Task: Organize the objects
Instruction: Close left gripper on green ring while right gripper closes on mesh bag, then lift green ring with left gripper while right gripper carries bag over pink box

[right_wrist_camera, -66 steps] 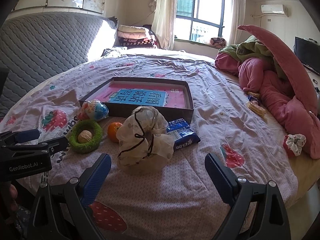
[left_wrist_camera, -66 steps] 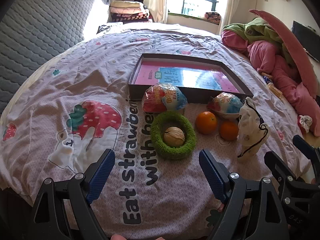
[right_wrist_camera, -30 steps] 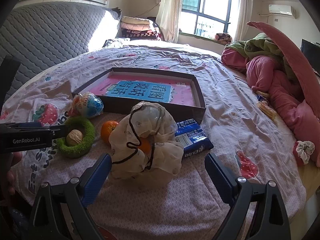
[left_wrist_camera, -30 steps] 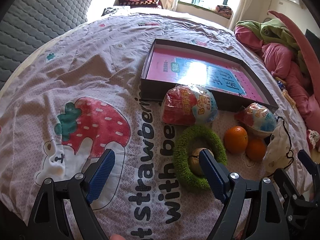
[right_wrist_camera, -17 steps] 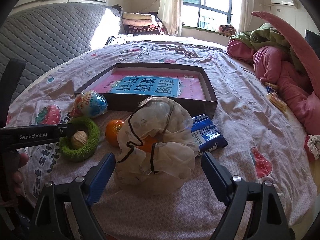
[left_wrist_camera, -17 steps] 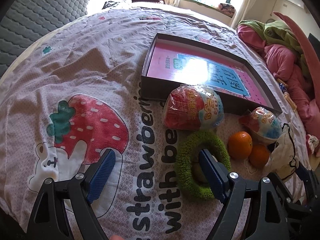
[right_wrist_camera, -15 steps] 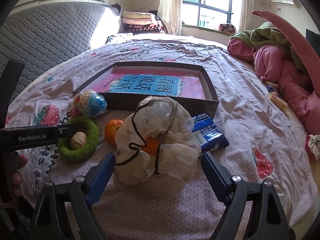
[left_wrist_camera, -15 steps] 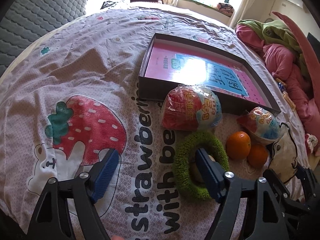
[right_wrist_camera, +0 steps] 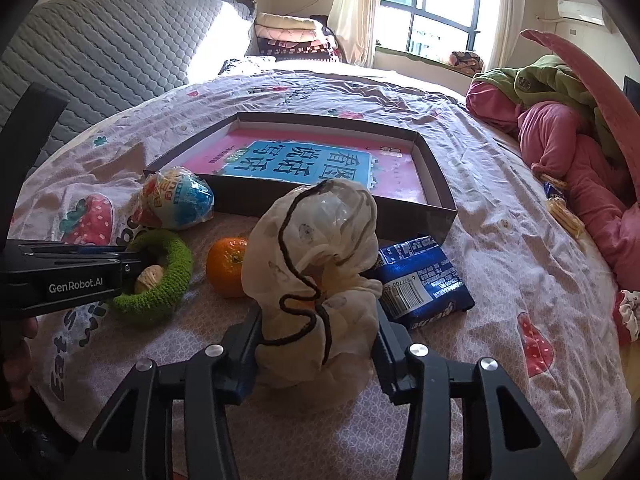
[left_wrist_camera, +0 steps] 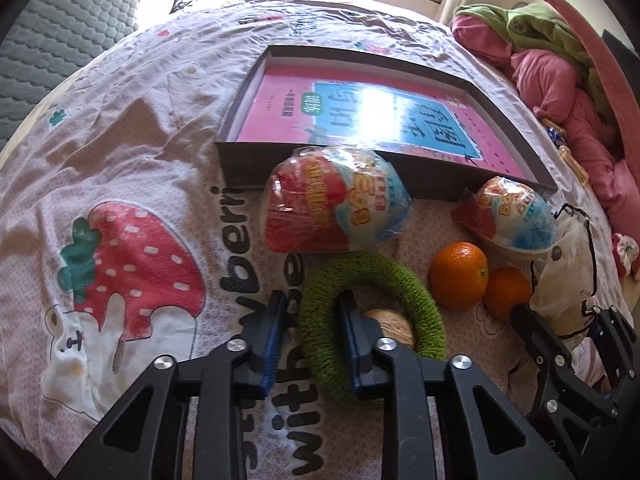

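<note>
Closing now where they hung wide before: left gripper [left_wrist_camera: 310, 322] pinches the green ring [left_wrist_camera: 416, 296], right gripper [right_wrist_camera: 316, 344] squeezes the pouch [right_wrist_camera: 316, 248]. Book [right_wrist_camera: 304, 162] inside box [right_wrist_camera: 436, 184].

The right gripper [right_wrist_camera: 316, 344] is closing, its fingers [right_wrist_camera: 244, 344] pressing both sides of a cream pouch [right_wrist_camera: 316, 264] on the bed [right_wrist_camera: 500, 240]. Just left lies an orange [right_wrist_camera: 226, 266], just right a blue packet [right_wrist_camera: 424, 284], beyond them a dark box [right_wrist_camera: 436, 184]. At far left the left gripper [right_wrist_camera: 132, 262] pinches a green ring [right_wrist_camera: 168, 276].

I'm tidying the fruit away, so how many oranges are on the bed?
2: one right of the green ring, one beside it against the cloth bag. More may be hidden.
</note>
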Tool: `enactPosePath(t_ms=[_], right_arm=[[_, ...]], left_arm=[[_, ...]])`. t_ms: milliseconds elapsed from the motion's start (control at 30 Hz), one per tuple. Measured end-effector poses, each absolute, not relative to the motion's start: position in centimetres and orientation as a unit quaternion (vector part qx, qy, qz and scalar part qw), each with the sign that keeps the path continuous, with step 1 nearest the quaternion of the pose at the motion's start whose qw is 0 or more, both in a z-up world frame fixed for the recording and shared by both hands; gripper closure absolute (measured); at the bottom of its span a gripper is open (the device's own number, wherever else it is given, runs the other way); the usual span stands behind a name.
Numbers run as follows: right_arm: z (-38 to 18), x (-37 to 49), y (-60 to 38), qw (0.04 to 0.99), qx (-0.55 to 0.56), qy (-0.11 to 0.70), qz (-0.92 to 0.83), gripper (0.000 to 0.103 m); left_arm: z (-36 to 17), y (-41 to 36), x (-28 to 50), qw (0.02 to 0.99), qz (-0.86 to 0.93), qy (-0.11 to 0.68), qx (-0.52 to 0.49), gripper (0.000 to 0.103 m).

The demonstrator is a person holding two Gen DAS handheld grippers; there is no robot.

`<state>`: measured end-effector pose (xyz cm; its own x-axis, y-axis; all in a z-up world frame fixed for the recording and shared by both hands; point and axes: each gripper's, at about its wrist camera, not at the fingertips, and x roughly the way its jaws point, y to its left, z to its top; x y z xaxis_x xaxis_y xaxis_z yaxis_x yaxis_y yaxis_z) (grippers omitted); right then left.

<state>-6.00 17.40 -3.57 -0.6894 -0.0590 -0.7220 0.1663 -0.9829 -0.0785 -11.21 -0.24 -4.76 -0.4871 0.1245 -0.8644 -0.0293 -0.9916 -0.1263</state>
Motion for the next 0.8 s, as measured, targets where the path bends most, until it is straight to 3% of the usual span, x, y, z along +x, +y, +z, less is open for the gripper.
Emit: enactPosePath(t_ms=[67,167,800], right_arm=[[-3.7,-5.9,17.4,0.063,0.388,0.07,-0.917,0.061],[-3.5,-5.6,17.6,0.062,0.38,0.07,-0.92,0.065],[0.4,-4.2,19.3,0.065,0.341,0.051,-0.936,0.067]], left_arm=[[-4.8,0.2,-11.4,0.049,0.86,-0.045,-0.506,0.089],[-4.6,0.3,-11.4,0.054,0.861,-0.046,-0.503,0.091],[0.6,-0.2,-8.1,0.101,0.883,-0.091,-0.448,0.092]])
